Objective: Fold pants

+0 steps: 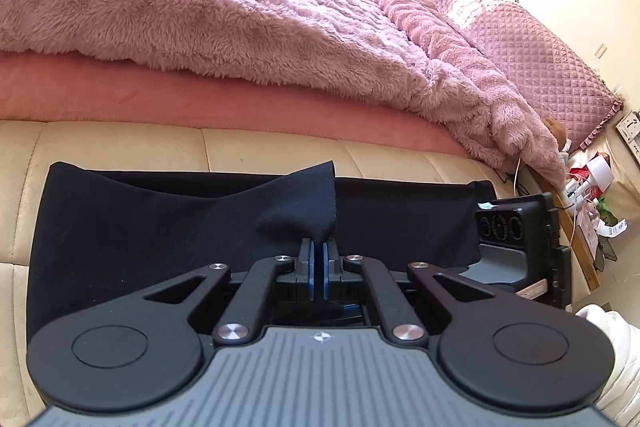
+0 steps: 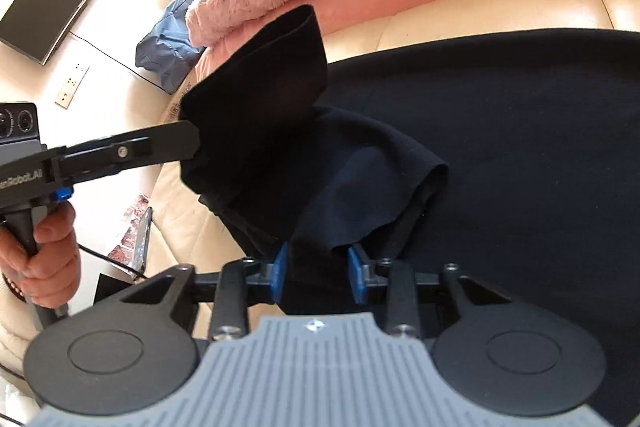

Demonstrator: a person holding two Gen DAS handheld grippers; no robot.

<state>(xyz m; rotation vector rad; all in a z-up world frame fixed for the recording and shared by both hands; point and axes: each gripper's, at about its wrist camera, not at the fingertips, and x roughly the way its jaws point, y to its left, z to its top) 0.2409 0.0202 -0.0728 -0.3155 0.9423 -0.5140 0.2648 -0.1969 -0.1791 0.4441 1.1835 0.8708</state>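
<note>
Pinching a raised corner of the dark pants (image 1: 160, 223) tight in the left gripper (image 1: 319, 259), fingers closed on cloth; right gripper (image 2: 318, 273) straddling a bunched fold, fingers half-open, grip unclear. Stretching sideways along the cream bench (image 1: 120, 143), bed (image 1: 200, 95) crowding the far edge, open room lying along the length.

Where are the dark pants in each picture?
Left wrist view: the dark pants lie across the middle on the cream cushion, one corner pinched up by the left gripper.
Right wrist view: the pants fill the middle and right; a fold sits between the right gripper's parted fingers.
Shared landmark: the fluffy pink blanket behind the pants.
</note>
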